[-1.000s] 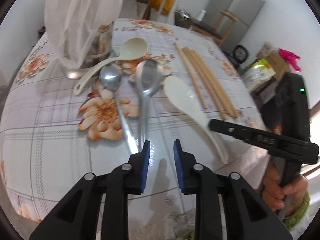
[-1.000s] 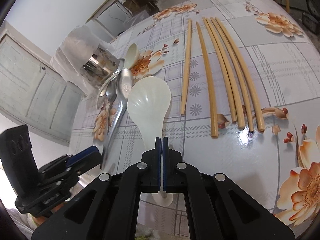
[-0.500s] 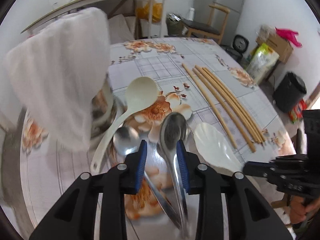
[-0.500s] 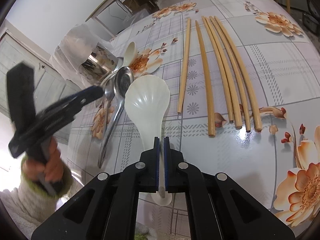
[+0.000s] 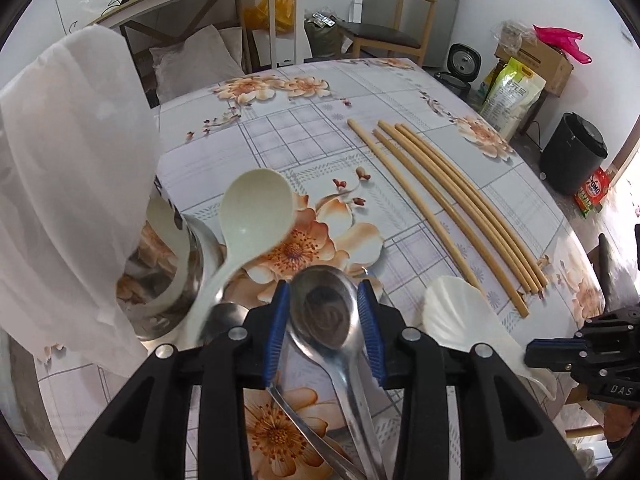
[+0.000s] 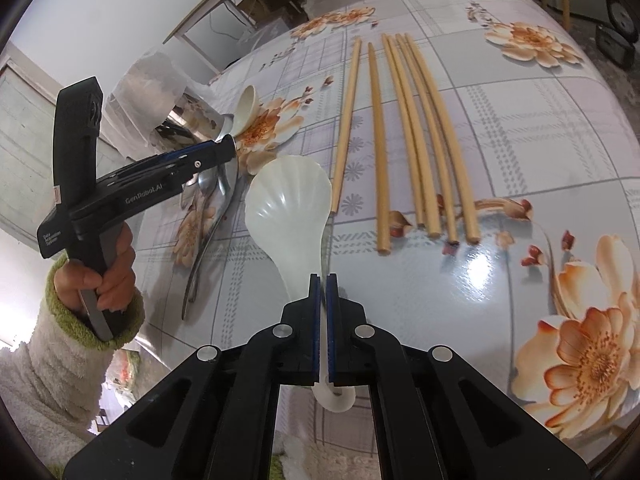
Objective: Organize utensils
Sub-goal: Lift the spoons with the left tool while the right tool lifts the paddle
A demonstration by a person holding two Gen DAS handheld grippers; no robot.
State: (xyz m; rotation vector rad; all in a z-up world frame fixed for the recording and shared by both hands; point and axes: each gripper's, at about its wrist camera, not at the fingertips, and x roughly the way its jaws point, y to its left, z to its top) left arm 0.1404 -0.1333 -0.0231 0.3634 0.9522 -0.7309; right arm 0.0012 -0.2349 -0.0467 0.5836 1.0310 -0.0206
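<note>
Floral tabletop [image 5: 280,132] underneath, the left gripper [image 5: 323,316] straddles the steel ladle [image 5: 326,316] bowl with jaws apart, and should slide to the handle before squeezing, while the right gripper [image 6: 323,292] pinches the white scalloped spoon [image 6: 288,204].

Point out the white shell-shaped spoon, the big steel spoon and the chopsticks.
white shell-shaped spoon [image 6: 288,204]: right wrist view, bowl.
big steel spoon [image 5: 326,314]: left wrist view, bowl.
chopsticks [image 6: 416,140]: right wrist view, mid-shaft of one.

A white cloth [image 5: 68,184] drapes over the steel container [image 5: 192,280], hiding its mouth and contents. The smaller steel spoon [image 5: 224,320] is mostly hidden behind the left gripper [image 5: 323,320]; both steel handles run off the lower edge. The cream ladle [image 5: 256,208] blurs along its handle
</note>
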